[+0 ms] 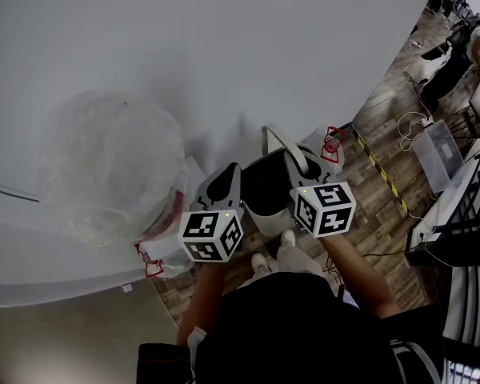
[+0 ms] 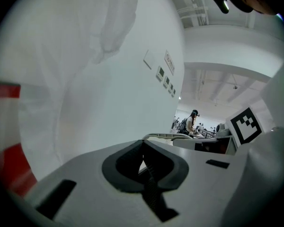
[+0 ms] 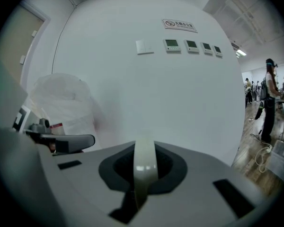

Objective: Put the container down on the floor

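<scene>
A pale grey container (image 1: 266, 189) with a dark inside hangs in front of my legs, above the wooden floor (image 1: 384, 214) and close to the white wall. Its thin arched handle (image 1: 277, 141) stands up at the far side. My right gripper (image 1: 308, 166) is shut on this handle, which runs as a pale band (image 3: 145, 161) between the jaws of the right gripper (image 3: 144, 171). My left gripper (image 1: 224, 184) sits at the container's left rim. The left gripper (image 2: 144, 167) has its pads pressed together on the rim's edge, and the rim (image 2: 166, 136) continues just beyond.
A large clear plastic bag (image 1: 112, 166) leans on the white wall at left. A red-and-white object (image 1: 333, 144) lies by the wall behind the container. Yellow-black tape (image 1: 380, 170), cables, a clear box (image 1: 440, 154) and desks are at right. My shoes (image 1: 260, 261) are below the container.
</scene>
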{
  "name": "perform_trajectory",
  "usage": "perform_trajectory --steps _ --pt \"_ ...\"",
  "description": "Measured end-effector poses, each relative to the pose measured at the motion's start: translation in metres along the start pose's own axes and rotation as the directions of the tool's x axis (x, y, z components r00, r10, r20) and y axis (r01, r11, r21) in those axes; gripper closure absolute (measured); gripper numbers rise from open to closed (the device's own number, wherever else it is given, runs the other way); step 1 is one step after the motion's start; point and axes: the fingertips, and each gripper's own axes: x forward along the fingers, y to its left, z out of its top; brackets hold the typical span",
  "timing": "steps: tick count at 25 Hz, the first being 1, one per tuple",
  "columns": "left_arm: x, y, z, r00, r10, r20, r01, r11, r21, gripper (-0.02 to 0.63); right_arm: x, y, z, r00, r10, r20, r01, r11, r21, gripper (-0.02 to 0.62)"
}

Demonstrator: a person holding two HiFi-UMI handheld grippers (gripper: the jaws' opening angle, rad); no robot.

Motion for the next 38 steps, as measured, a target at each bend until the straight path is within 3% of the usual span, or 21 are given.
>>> perform_trajectory --steps 8,15,21,28,38 --pt "0.027 0.005 -0.02 0.999 -0.008 -0.041 0.006 0.999 -0.045 0.589 0.022 -0.018 -0.025 0.998 0.002 -0.069 -0.001 1.0 0.01 0.565" --pt "0.051 -0.001 -0.068 0.994 -0.013 -0.106 0.0 0.992 -0.124 0.589 0.034 -0.042 -0.063 0.985 -0.012 -0.174 0.012 1.0 -0.004 0.565" --pt "0.058 -0.006 -0.101 0.989 0.002 -0.145 -0.023 0.989 -0.145 0.589 0.039 -0.059 -0.091 0.974 -0.013 -0.225 0.014 1.0 0.004 0.565" --pt "0.061 0.002 -0.134 0.98 0.025 -0.198 -0.065 0.979 -0.194 0.589 0.051 -0.07 -0.129 0.949 -0.014 -0.315 0.013 1.0 -0.007 0.565" --pt "0.075 0.01 -0.214 0.955 0.018 -0.295 -0.099 0.96 -0.261 0.589 0.076 -0.078 -0.205 0.902 0.002 -0.432 -0.012 1.0 -0.022 0.565"
